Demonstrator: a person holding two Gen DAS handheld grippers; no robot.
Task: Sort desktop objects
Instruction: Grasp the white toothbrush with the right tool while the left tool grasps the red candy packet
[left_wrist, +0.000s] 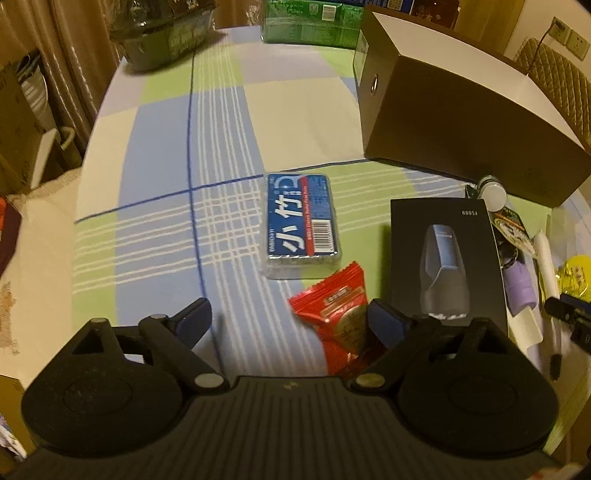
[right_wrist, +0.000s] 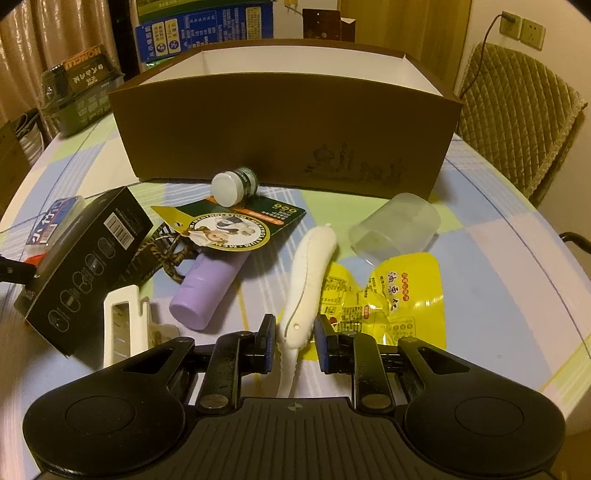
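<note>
**Closing in on the white tool, box waiting behind**

Straddling the long white tool (right_wrist: 308, 280) with the right gripper (right_wrist: 294, 341), jaws narrowed to either side of its near end but seemingly not yet pinching, a sliver of gap showing at each pad; hovering the left gripper (left_wrist: 290, 319) wide open and empty above the checked tablecloth (left_wrist: 166, 221), with the red snack packet (left_wrist: 332, 314) lying against its right finger (left_wrist: 386, 319) and the blue floss pack (left_wrist: 301, 221) just ahead.

Judging the step as the grasp, not yet the lift; next calling for closing squarely on the tool, raising it clear, then carrying it forward over the near wall of the brown open-topped box (right_wrist: 288, 133), likely the sorting bin.

Minding the crowding: yellow packet (right_wrist: 391, 295) touching the tool on the right, purple bottle (right_wrist: 207, 291) near on the left, clear cup (right_wrist: 395, 229) and white-capped jar (right_wrist: 232, 186) lying between tool and box; lifting straight up before travelling.

Finding open room mostly on the left, across the bare cloth beyond the floss pack; staying wary of the table edge curving close on the right, beside the chair (right_wrist: 517, 122).
</note>
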